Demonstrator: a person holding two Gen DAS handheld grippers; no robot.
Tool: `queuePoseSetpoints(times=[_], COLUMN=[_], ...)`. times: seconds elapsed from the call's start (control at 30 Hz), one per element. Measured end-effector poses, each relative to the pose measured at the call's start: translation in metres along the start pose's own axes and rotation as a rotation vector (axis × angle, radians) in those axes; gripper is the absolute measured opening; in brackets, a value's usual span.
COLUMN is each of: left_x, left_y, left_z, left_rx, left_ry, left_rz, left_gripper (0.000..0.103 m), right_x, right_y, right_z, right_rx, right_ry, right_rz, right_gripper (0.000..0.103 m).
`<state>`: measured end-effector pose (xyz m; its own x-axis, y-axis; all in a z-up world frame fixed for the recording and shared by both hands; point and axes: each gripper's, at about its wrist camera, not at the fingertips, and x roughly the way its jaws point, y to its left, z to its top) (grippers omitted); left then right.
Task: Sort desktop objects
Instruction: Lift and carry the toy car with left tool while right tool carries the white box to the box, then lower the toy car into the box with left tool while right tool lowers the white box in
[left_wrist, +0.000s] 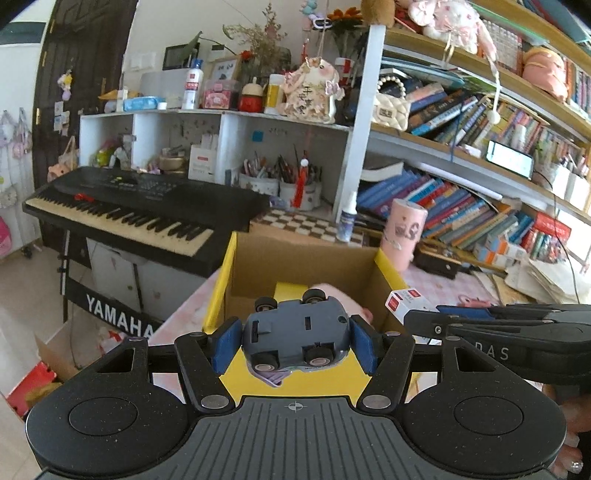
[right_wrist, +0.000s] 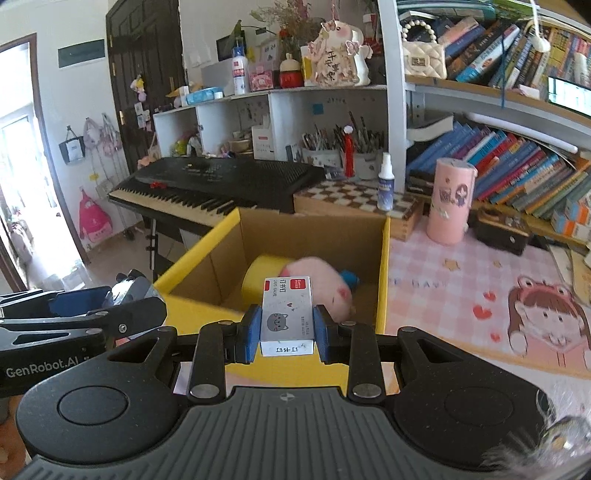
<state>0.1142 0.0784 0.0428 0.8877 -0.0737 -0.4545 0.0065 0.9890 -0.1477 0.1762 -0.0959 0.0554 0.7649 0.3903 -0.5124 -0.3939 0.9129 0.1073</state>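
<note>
blue pads of your left gripper (left_wrist: 294, 341) pinch a grey toy car (left_wrist: 295, 332) upside down, wheels up, held above the near yellow wall of the cardboard box (left_wrist: 258, 266). your right gripper (right_wrist: 287, 332) is clamped on a small white staple box (right_wrist: 287, 314), also over the near edge of the same box. inside lie a pink plush pig (right_wrist: 325, 284) and a yellow roll (right_wrist: 262, 273). risks, as i judge them: the car is rounded and gripped on its sides, so it may twist out early and land on the pink desk mat (right_wrist: 461, 266); release too near the rim and either item bounces off the wall; the two grippers sit just beside each other, so moving both in at once could knock them together
</note>
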Motion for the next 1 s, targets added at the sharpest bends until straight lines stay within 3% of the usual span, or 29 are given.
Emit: queuePoseSetpoints(times=[0.37,1.0], left_x=[0.047,0.104], left_y=[-0.013,-0.021], left_z=[0.016,0.017], left_rx=[0.008,0.058], left_ry=[0.020,0.130], left_rz=[0.061,0.107], left_gripper=[0.062,0.062], right_x=[0.047,0.117], right_y=[-0.032,-0.049], right_z=[0.030,0.029], right_rx=[-0.045,-0.155], right_ry=[0.024,0.216], right_rz=[0.065,0.163], right_gripper=[0.028,0.028])
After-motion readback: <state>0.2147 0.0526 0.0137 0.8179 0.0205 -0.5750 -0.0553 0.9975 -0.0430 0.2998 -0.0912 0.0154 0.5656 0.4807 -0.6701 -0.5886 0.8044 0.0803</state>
